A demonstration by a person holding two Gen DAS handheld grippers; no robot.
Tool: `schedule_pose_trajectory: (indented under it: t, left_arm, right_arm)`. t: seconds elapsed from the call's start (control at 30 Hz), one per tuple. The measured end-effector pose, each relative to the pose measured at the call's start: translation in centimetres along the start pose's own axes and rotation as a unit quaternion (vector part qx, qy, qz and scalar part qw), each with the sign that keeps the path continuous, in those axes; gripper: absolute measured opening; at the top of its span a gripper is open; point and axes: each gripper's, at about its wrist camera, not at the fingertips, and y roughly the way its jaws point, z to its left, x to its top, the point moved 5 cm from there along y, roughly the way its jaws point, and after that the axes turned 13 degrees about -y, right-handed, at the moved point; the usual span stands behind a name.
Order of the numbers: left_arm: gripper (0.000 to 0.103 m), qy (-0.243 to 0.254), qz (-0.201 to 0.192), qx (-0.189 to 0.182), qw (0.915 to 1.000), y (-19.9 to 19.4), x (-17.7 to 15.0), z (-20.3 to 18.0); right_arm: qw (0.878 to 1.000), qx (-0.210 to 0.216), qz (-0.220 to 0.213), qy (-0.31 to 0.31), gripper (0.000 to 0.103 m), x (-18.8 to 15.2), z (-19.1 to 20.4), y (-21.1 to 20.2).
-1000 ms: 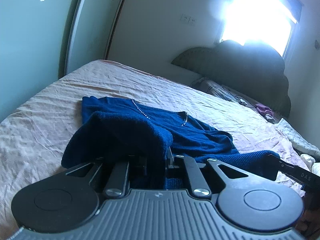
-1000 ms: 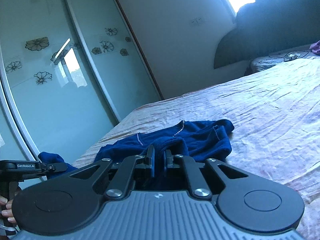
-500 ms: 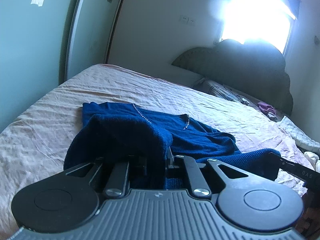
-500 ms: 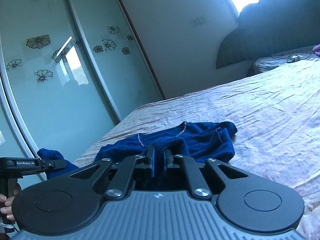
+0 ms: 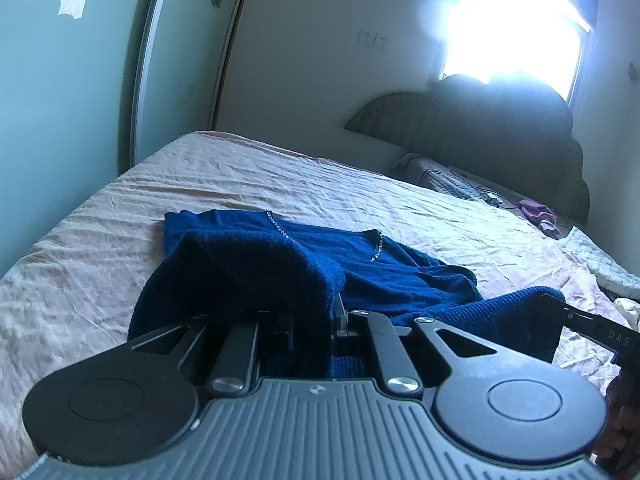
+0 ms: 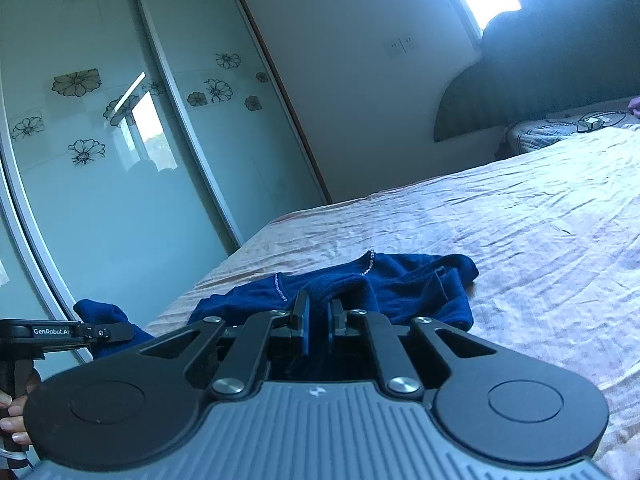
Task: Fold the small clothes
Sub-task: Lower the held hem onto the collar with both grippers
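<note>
Both grippers, left (image 5: 320,316) & right (image 6: 318,316), were clamped on blue sweater (image 5: 400,276) hem, lifted off pink bedsheet (image 5: 280,184); neckline lay flat.

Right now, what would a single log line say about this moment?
left gripper: shut on blue top | right gripper: shut on blue top | near edge lifted | far part resting on pink bedsheet

blown-out window (image 5: 516,28) glare, fisheye warp
</note>
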Motion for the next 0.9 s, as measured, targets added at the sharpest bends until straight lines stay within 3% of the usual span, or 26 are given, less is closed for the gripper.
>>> schedule_pose_trajectory:
  t: [0.9]
  left_arm:
    - [0.014, 0.008, 0.003, 0.004, 1.0000, 2.6, 1.4, 0.1]
  right_arm:
    - [1.000, -0.011, 0.004, 0.006, 0.008, 0.9, -1.2, 3.0]
